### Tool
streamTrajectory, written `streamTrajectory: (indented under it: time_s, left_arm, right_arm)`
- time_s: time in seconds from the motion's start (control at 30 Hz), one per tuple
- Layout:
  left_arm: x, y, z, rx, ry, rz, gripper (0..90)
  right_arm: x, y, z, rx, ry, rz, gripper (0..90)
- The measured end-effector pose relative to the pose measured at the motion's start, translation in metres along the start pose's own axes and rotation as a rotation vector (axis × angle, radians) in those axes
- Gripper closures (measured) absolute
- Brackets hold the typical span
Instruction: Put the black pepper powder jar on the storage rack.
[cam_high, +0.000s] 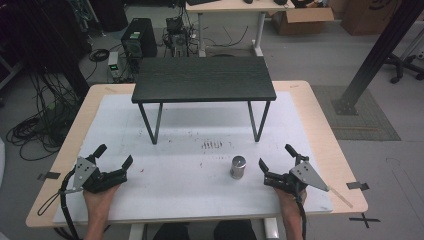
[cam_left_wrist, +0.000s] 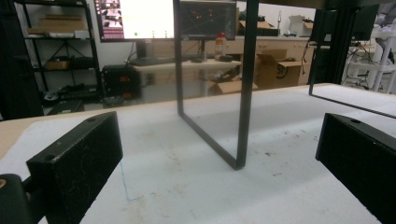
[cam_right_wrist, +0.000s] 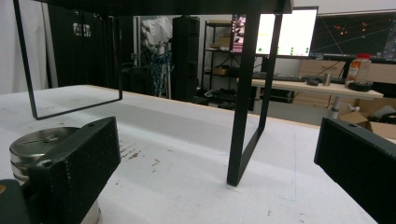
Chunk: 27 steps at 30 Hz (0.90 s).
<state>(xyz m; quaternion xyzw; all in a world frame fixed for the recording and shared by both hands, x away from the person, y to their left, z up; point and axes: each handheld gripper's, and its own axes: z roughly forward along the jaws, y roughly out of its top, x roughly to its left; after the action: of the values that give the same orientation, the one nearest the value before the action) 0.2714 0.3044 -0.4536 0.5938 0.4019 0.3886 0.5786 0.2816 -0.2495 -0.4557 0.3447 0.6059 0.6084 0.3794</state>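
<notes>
A small silver metal cylinder (cam_high: 238, 167) stands upright on the white mat, just left of my right gripper (cam_high: 275, 156). In the right gripper view the cylinder (cam_right_wrist: 32, 144) sits behind the left jaw, outside the gap. That gripper (cam_right_wrist: 215, 163) is open with nothing between its jaws. My left gripper (cam_high: 114, 155) rests near the mat's front left, open and holding nothing. Between its jaws, the left gripper view (cam_left_wrist: 219, 158) looks onto a leg of the black stand (cam_left_wrist: 243, 93).
A low black table-shaped stand (cam_high: 204, 79) with thin metal legs occupies the back middle of the mat (cam_high: 190, 125). Dark scuff marks (cam_high: 211, 144) lie in front of it. The wooden tabletop edge (cam_high: 325, 130) frames the mat.
</notes>
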Motion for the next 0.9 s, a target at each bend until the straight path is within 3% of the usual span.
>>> streamTrajectory:
  time_s: [0.53,0.9]
  left_arm:
    - [0.0,0.0,0.0,-0.001,0.0,-0.001,1.0]
    - [0.0,0.0,0.0,-0.002,0.0,-0.001,1.0]
  right_arm:
    - [-0.005,0.001,-0.002,-0.035,0.003,0.044,0.4]
    - [-0.009,0.024,-0.006,-0.017,0.044,0.011,0.4]
